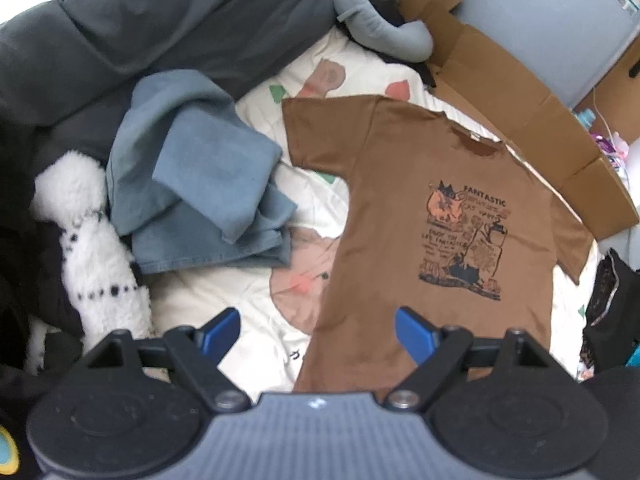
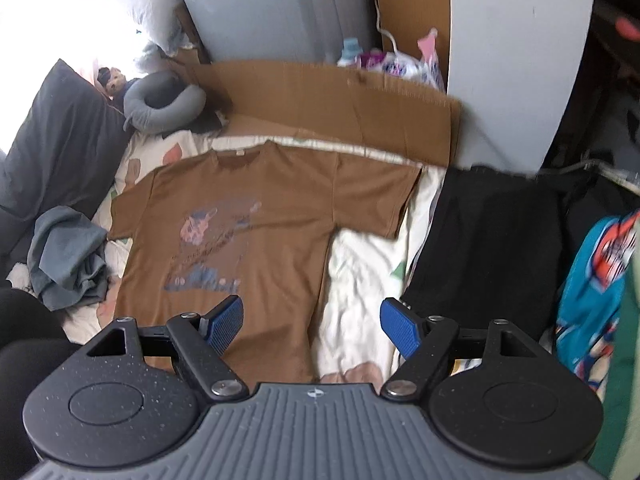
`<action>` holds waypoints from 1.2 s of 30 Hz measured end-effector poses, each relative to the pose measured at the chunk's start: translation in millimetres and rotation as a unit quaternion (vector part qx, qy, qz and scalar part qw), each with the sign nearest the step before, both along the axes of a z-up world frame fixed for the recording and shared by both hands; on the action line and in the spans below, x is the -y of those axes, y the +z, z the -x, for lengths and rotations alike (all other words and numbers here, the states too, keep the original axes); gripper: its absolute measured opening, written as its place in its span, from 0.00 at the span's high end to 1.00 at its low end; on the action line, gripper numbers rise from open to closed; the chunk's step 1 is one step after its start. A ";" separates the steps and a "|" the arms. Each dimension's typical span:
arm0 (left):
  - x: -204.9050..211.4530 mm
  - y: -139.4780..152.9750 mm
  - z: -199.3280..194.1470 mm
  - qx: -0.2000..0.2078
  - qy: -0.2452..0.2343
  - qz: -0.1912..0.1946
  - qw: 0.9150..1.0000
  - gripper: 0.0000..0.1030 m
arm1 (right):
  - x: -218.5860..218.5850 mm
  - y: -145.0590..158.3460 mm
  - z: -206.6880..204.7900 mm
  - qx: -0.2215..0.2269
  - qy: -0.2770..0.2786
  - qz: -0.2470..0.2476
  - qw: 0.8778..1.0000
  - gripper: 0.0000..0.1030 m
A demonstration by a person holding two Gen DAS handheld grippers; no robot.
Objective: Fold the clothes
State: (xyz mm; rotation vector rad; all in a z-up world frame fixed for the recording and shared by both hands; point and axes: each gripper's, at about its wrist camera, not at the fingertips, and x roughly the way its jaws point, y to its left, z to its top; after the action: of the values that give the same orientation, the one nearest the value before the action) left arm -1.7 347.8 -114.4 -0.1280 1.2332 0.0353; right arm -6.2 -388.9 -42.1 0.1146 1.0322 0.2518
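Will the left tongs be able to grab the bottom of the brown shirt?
Probably yes. The left tongs are open just above the brown shirt, which lies flat on the bed, and nothing covers its bottom edge.

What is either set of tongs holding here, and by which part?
Nothing. Both the left tongs and the right tongs are open and empty above the brown shirt, which lies flat on the bed.
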 end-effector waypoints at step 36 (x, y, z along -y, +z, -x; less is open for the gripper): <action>37.4 -198.2 19.0 -0.114 -0.043 0.023 0.992 0.19 | -9.8 -278.4 38.4 -0.187 -0.043 -0.098 0.976 0.46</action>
State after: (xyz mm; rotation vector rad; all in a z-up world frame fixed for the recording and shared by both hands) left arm -20.6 310.4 -312.6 -0.1129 1.4664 -0.0540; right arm -44.5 -379.0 -320.5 0.3976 1.3723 0.2579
